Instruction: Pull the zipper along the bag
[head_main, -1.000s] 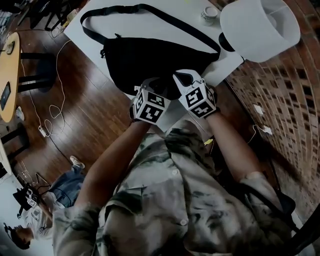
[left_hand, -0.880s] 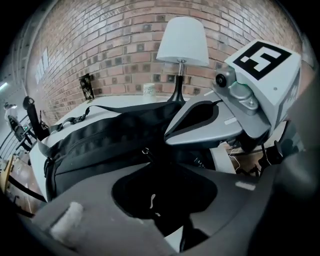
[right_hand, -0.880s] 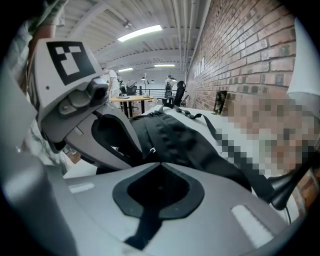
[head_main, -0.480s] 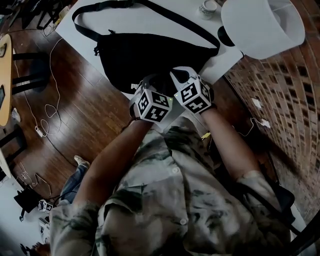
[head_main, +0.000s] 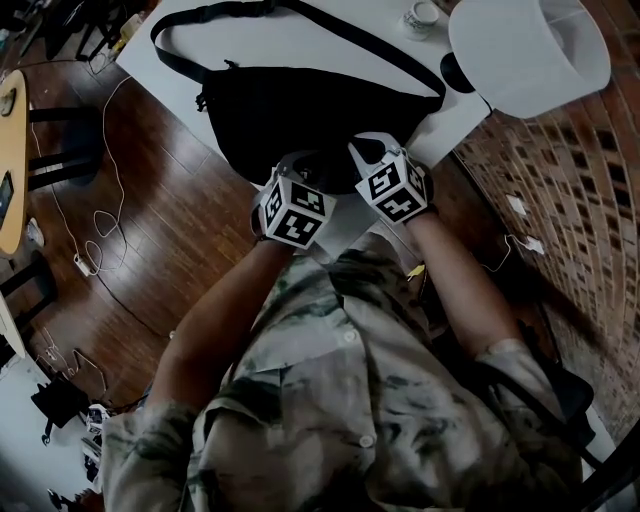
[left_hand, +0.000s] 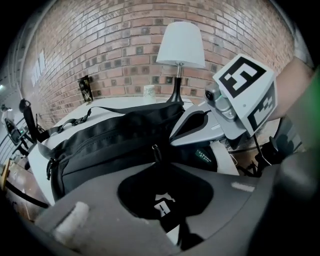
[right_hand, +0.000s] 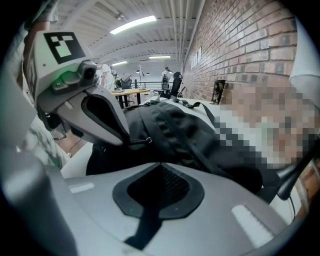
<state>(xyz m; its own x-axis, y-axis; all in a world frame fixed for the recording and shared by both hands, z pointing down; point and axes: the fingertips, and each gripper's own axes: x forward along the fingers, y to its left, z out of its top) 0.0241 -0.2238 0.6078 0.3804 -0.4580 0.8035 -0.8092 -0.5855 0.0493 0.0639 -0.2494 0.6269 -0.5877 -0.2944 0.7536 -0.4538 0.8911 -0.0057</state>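
Note:
A black waist bag lies on the white table, its strap looped toward the far side. Both grippers are at its near edge. My left gripper is closing, its tips on the small zipper pull, with black bag fabric and a white logo showing behind them. From the right gripper view, that pull runs out of the left gripper's tip. My right gripper is shut on the bag's fabric just right of the pull, its tips against the bag.
A lamp with a white shade stands at the table's far right, with a small cup beside it. A brick wall runs along the right. The dark wooden floor with cables lies to the left, past the table edge.
Both grippers stay at the bag's near edge. The left marker cube has shifted slightly left and toward me. The bag looks barely moved.

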